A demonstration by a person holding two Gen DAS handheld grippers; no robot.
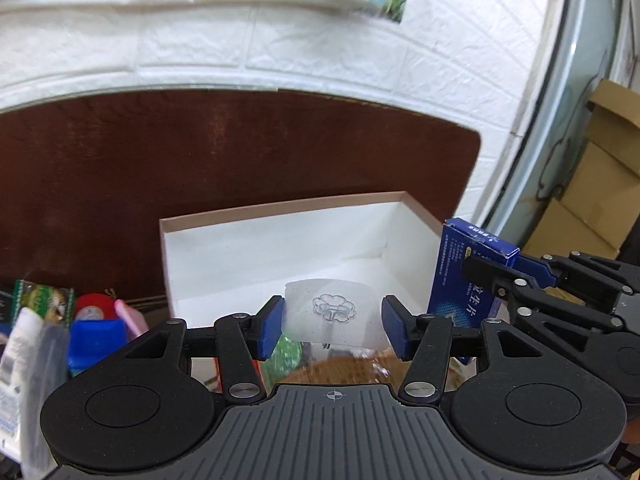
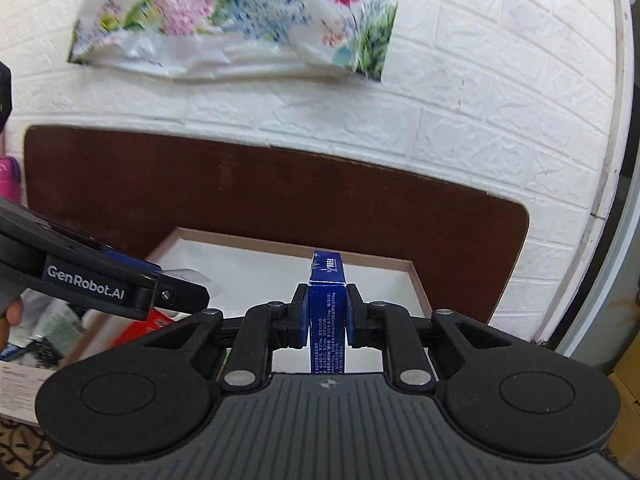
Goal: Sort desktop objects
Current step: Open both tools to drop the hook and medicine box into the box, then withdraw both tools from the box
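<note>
Your counter (image 1: pixel 120 168): dark wood, semi-gloss. Open box (image 1: pixel 280 248): matt white card inside. Blue box (image 2: pixel 327 304): printed glossy card. Clear piece (image 1: pixel 332 312): translucent plastic. Tongs' pads (image 1: pixel 269 330): matt blue, rubbery-looking.

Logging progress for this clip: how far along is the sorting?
Done: nothing visible; the white box looks empty. In hand: the right gripper clamps a blue carton; a translucent packet sits between the left gripper fingers. Left: clutter beside the box.

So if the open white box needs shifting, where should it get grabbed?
Probably by the right side wall of the white box: it is thin, upright and bare, so the jaws can straddle its rim from above. Both are full now: the right gripper holds the blue carton, the left gripper a clear packet.
</note>
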